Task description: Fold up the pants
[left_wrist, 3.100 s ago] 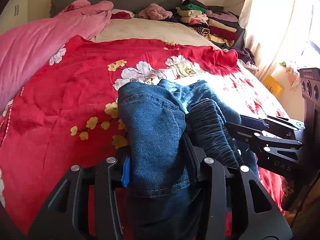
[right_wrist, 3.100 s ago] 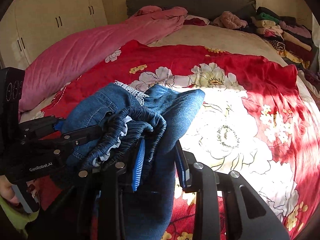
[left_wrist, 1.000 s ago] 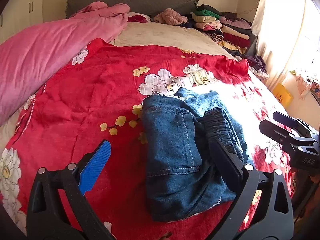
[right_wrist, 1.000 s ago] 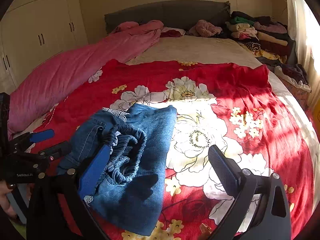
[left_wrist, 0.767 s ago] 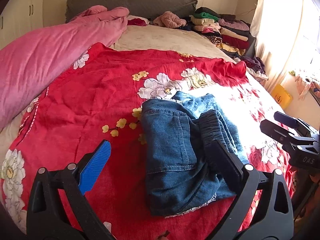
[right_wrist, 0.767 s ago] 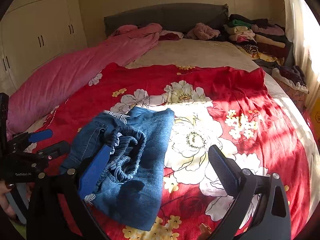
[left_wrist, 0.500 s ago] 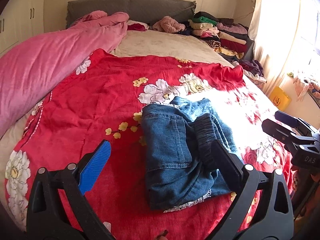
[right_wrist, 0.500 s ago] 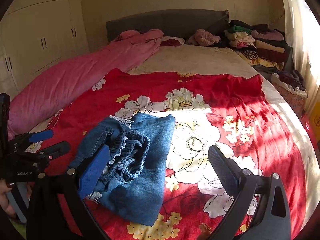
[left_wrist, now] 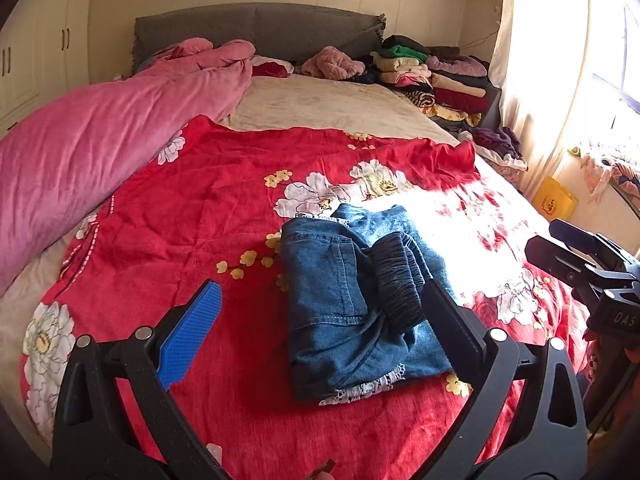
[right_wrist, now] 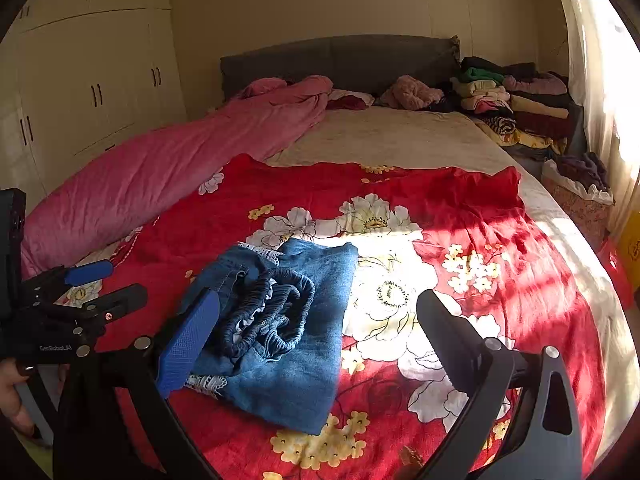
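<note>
Item: denim pants (left_wrist: 352,300), folded into a compact bundle, lying at lower centre of the left wrist view and lower left of centre in the right wrist view, on the red floral bedspread (left_wrist: 192,232).
Form: gathered elastic waistband (right_wrist: 268,312) sits on top of the bundle; white lace trim (left_wrist: 360,388) shows at the near edge and again at the far edge.
Progress: folding appears essentially done; the bundle rests free, nothing holding it. What may be left is smoothing the bunched waistband or squaring the edges, as a judgement only.
Left gripper (left_wrist: 320,328): jaws spread wide, empty, raised nearer the camera than the pants.
Right gripper (right_wrist: 320,332): jaws spread wide, empty, likewise clear of the cloth.
Surroundings: pink quilt (left_wrist: 100,128) along the left of the frame; stacked folded clothes (right_wrist: 516,104) at upper right by the grey headboard (left_wrist: 256,28); white wardrobe (right_wrist: 92,76) at upper left.
Hidden or unclear: number of layers in the fold cannot be counted; underside unseen; sunlight bleaches the bedspread just right of the pants; the right finger in the left wrist view covers part of the bundle's right edge.
</note>
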Tool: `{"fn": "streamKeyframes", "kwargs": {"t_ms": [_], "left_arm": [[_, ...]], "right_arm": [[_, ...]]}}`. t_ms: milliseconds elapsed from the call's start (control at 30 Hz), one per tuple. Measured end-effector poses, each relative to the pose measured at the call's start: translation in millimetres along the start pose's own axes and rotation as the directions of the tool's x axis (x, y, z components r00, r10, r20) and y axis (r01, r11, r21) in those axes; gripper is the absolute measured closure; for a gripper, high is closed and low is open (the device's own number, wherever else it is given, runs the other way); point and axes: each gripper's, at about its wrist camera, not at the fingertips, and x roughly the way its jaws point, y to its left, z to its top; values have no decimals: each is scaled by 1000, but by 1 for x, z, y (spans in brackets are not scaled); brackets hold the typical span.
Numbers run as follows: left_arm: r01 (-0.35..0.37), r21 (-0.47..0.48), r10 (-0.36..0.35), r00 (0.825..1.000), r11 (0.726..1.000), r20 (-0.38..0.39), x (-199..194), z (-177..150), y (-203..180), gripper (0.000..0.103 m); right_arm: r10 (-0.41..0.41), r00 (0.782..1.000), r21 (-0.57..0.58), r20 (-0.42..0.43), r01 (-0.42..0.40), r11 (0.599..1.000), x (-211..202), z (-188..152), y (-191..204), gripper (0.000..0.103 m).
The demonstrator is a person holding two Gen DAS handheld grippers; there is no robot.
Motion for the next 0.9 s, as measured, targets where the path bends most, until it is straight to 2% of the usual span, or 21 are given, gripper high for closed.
{"fn": "streamKeyframes", "kwargs": {"t_ms": [467,900], "left_arm": [[9,18,-9,1000,1000,25,-24,-13,-7,9],[6,14,-6,1000,1000,22,-35,-39,-7,9]], "right_arm": [[5,999,-1,37,-5,1000,-30,-12,8,5],[-7,998,-25,69,9,1000,-56,-31,17,5]]}}
